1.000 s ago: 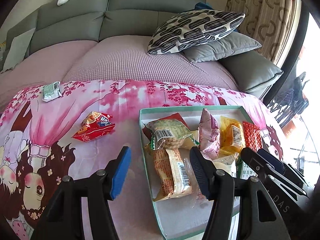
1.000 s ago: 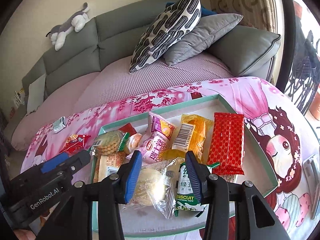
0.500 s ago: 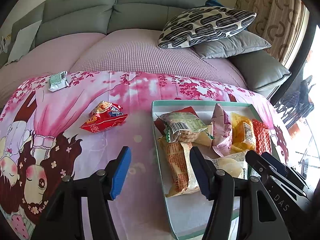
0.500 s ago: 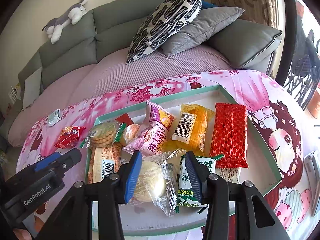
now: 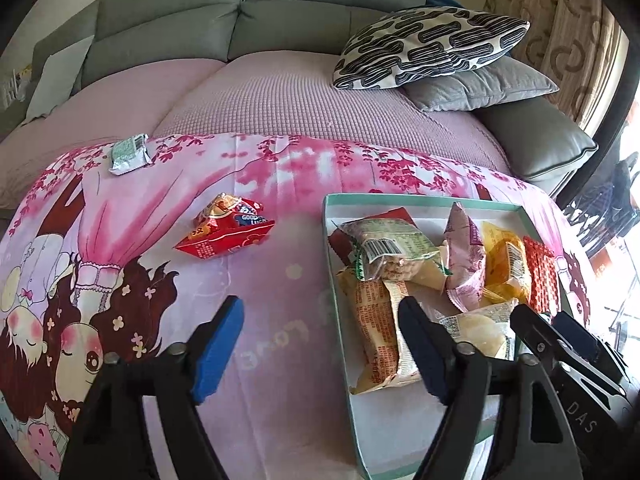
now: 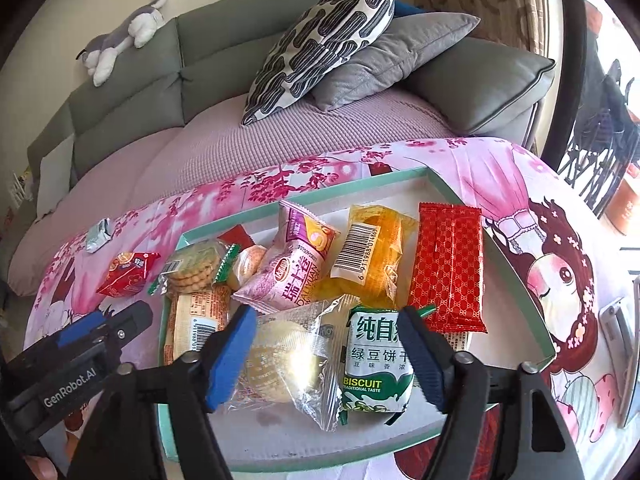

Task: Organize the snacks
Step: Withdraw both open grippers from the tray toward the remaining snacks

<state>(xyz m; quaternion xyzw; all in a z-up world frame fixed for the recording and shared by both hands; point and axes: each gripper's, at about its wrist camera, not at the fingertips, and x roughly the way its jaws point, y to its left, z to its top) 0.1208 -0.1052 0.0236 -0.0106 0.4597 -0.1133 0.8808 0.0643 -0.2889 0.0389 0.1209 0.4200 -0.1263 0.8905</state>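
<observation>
A teal-rimmed tray [image 6: 304,196] on the pink cloth holds several snack packs, among them a red wafer pack [image 6: 448,268], a yellow cake [image 6: 372,256] and a pink pack [image 6: 296,272]. My right gripper [image 6: 326,352] hovers over the tray's near side with its jaws opening. A clear-wrapped cake [image 6: 288,364] and a green biscuit pack [image 6: 378,364] lie below it, untouched. My left gripper [image 5: 320,344] straddles the tray's left rim [image 5: 336,280], its jaws also opening on nothing. Out on the cloth lie a red snack pack [image 5: 224,232] and a silver-green packet [image 5: 129,154].
A grey sofa [image 5: 168,20] with a mauve cover stands behind the table, with a patterned pillow [image 5: 432,48] on a grey one at the right. A plush toy [image 6: 124,36] lies on the backrest. A flat grey device [image 6: 620,332] lies at the table's right edge.
Both grippers' jaws stand wider apart than before. Neither hand has shifted much, and the snacks lie where they were.
</observation>
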